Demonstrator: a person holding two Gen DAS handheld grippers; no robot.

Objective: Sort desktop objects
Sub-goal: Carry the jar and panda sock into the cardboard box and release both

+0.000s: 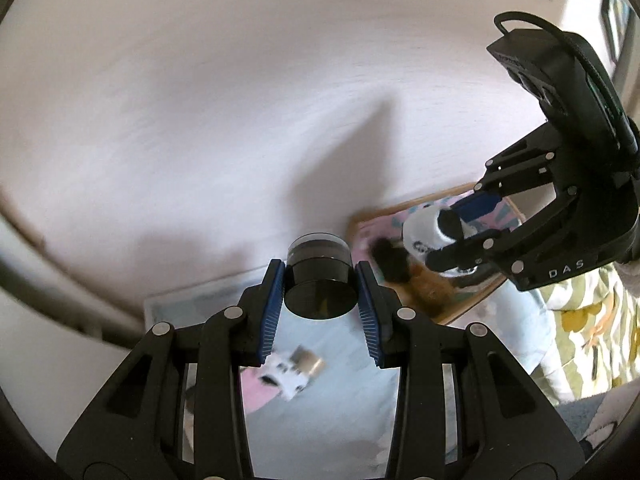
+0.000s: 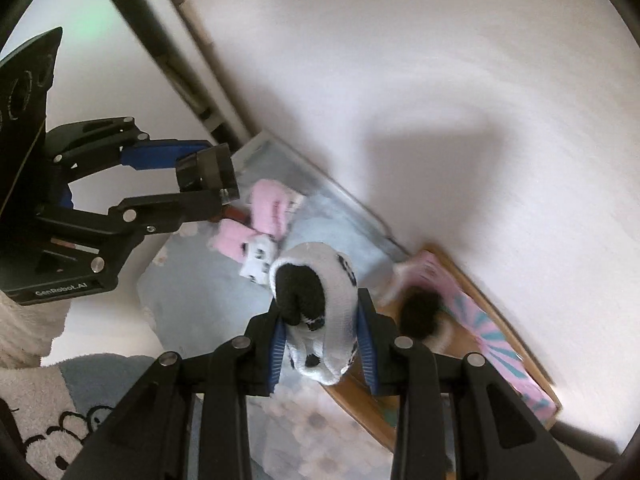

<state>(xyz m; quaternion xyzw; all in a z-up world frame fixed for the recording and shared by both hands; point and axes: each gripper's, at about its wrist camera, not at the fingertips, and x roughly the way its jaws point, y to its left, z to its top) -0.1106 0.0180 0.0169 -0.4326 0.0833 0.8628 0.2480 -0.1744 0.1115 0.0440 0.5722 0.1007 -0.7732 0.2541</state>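
A pale, almost white worktop [image 1: 200,100] fills the left wrist view, blurred as if the camera is in motion. The left tongs [image 1: 320,304] sit narrow, their blue pads pressed on either side of a dark cylindrical jar [image 1: 320,280] with a clear top, held off the surface. Below them lies a light blue tray [image 1: 344,400] with a small pink-and-white item in it; to the right, a wooden-rimmed tray [image 1: 472,300] with a pink patterned lining.

In the right wrist view the same worktop runs up to a dark rail at the left. The right tongs [image 2: 322,340] are closed on a rolled white-and-black sock [image 2: 320,292], carried above the seam between the blue tray [image 2: 200,300] and the wooden tray [image 2: 500,320]. Pink socks [image 2: 268,208] already lie in the blue tray.

To do this well, I judge each grip should hold firm until its load hangs squarely over the matching tray, and the sock should be lowered clear of the rim before release.
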